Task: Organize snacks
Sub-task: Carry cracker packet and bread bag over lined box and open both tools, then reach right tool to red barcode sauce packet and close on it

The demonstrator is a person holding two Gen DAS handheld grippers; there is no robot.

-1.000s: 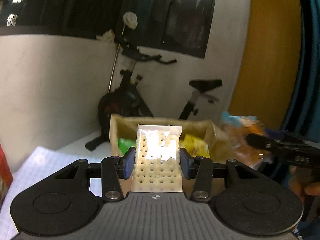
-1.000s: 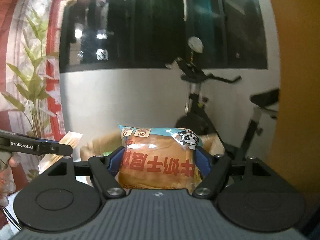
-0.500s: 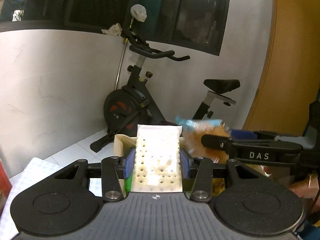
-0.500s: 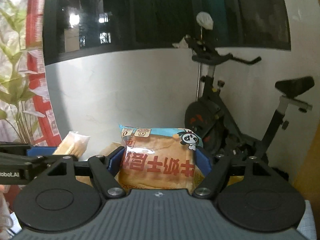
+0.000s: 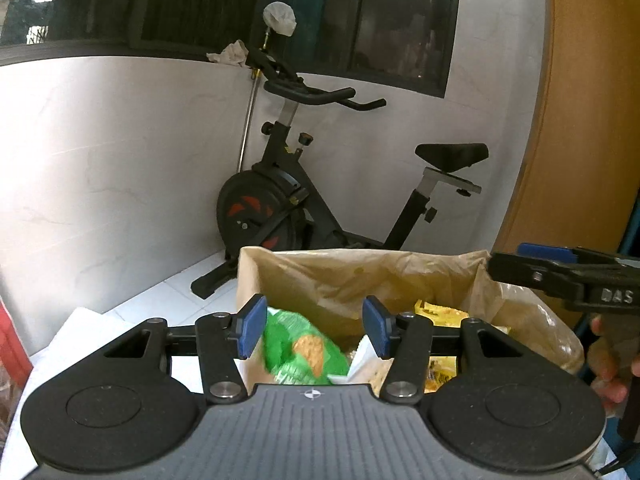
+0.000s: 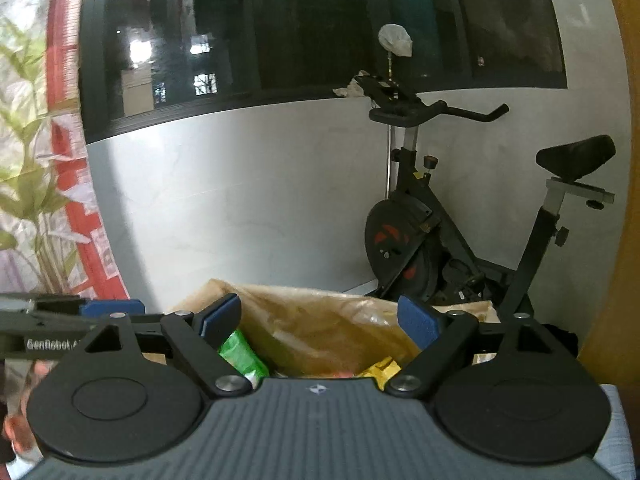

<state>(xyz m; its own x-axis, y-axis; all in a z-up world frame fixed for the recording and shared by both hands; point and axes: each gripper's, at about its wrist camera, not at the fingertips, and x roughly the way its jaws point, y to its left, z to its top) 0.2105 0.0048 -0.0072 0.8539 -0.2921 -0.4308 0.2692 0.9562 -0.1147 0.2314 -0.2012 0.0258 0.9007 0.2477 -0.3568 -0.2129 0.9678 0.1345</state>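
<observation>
1. Snacks, a green packet (image 5: 298, 350) and a yellow one (image 5: 440, 314), lie inside the brown bag (image 5: 360, 276).
2. Your left tongs (image 5: 314, 330) and right tongs (image 6: 320, 322), just opening, hold nothing above the bag.
3. Fetch any remaining snacks; none show outside the bag.

Ahead of you: pale grey wall (image 5: 100, 168), dark window (image 5: 240, 0) above it, glass showing reflected lights. Black exercise bike (image 5: 304, 200) stands on white tiled floor (image 5: 168, 292) against wall; crumpled cloth (image 5: 230, 53) sits on sill beside handlebars. Orange-brown panel (image 5: 580, 120) at your right. Bamboo-print curtain (image 6: 28, 160) at your left.
</observation>
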